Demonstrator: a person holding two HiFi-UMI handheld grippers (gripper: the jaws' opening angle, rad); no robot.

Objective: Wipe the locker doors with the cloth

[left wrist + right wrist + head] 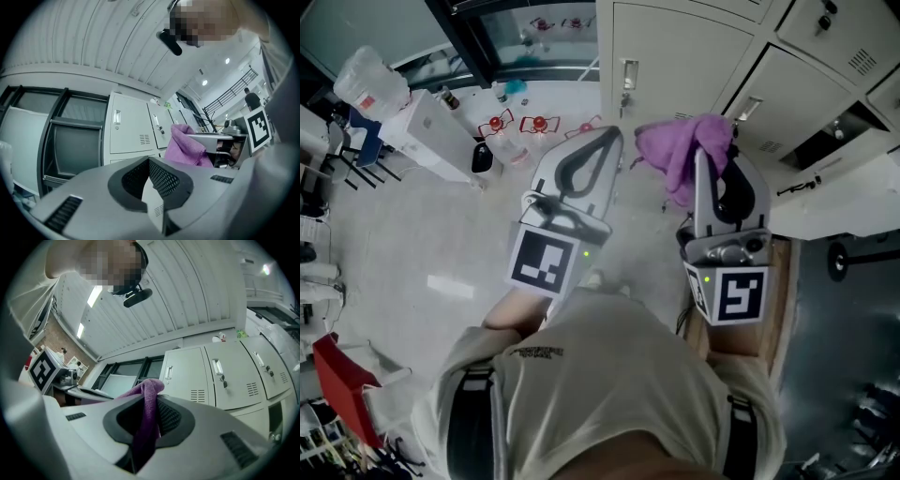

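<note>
1. The cloth point(675, 150), a fuzzy purple bunch, is pinched in my right gripper point(705, 155), with loose folds spilling over its tip. It sits in front of the locker doors point(675, 47), not touching them.
2. My left gripper point(607, 139) hangs beside it, jaws together on nothing.
3. I judge wiping hasn't begun. Next I must press the cloth flat on a door and sweep, clear of the handle point(628, 80).
</note>
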